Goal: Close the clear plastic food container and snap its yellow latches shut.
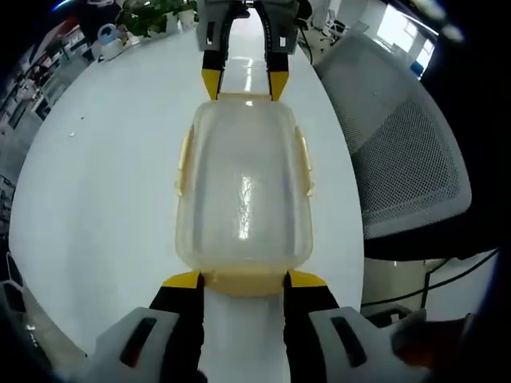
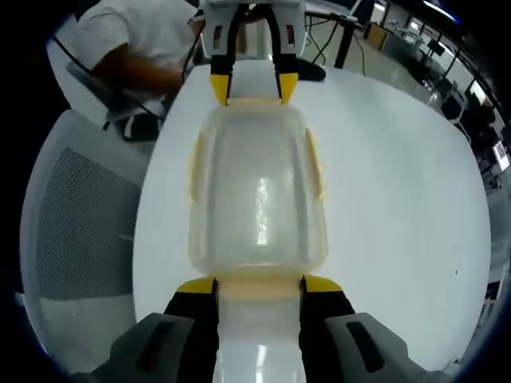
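The clear plastic container (image 1: 243, 191) lies lid-down-looking on the white table (image 1: 88, 207), with yellow latches along its long sides (image 1: 306, 163). My left gripper (image 1: 244, 281) is open, its yellow tips against the near end, flanking the yellow end latch (image 1: 243, 284). At the far end, my right gripper (image 1: 243, 84) meets the container the same way. From the right gripper view the container (image 2: 257, 199) runs away from my right gripper (image 2: 259, 286), open, tips either side of the near end latch (image 2: 259, 287); the left gripper (image 2: 254, 88) stands at the far end.
A grey mesh office chair (image 1: 407, 159) stands close to the table edge, also the chair (image 2: 76, 215) in the right gripper view. A person in a white shirt (image 2: 132, 40) sits beyond it. Plants (image 1: 152, 14) and clutter stand at the table's far end.
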Demonstrator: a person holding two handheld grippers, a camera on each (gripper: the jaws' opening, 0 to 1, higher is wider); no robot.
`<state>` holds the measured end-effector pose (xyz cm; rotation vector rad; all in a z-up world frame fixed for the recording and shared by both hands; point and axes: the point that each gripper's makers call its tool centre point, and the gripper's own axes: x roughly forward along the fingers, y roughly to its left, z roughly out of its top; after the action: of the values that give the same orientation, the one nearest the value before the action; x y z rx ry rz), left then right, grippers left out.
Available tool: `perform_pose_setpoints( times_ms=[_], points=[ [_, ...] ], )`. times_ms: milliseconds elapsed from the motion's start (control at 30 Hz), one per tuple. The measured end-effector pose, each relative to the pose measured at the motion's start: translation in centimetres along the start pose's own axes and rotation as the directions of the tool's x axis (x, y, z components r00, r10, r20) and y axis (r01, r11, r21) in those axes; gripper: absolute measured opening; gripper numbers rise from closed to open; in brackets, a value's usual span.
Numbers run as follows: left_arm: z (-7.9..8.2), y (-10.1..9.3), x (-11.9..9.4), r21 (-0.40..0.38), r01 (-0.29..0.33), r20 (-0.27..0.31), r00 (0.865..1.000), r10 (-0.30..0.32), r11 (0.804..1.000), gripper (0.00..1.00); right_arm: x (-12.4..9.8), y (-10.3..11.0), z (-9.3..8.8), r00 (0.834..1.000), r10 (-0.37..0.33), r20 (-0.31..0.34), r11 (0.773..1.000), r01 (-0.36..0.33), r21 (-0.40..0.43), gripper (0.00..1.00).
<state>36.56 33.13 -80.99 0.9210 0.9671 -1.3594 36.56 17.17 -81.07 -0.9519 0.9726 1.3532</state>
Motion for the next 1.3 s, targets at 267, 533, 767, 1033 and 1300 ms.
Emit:
perform_pose_setpoints(
  times_ms=[267, 533, 767, 1033, 1300],
  points=[
    [0.5, 0.6, -1.4, 0.007, -0.008, 0.0, 1.0, 0.008, 1.0, 0.37, -1.4, -0.5, 0.5, 1.0, -0.019, 0.01, 1.0, 0.019, 0.002, 0.37],
    [1.3, 1.0, -2.6, 0.027, -0.012, -0.013, 1.0, 0.012, 1.0, 0.37, -2.7, -1.0, 0.6, 1.0, -0.022, 0.006, 1.0, 0.022, 0.001, 0.37],
    [1.9, 1.2, -2.8, 0.029, -0.014, -0.011, 1.0, 0.015, 0.999, 0.38, -3.2, -1.0, 0.3, 1.0, -0.022, 0.004, 1.0, 0.022, 0.009, 0.37],
    [2.1, 0.8, -2.5, 0.022, -0.002, -0.021, 1.0, 0.002, 1.0, 0.38, -3.3, -0.7, -0.2, 1.0, -0.015, -0.003, 1.0, 0.015, 0.004, 0.37],
    [2.5, 0.9, -2.5, 0.015, -0.006, -0.02, 1.0, 0.006, 1.0, 0.38, -3.6, -0.9, -0.4, 1.0, -0.017, 0.0, 1.0, 0.017, 0.002, 0.37]
  ],
)
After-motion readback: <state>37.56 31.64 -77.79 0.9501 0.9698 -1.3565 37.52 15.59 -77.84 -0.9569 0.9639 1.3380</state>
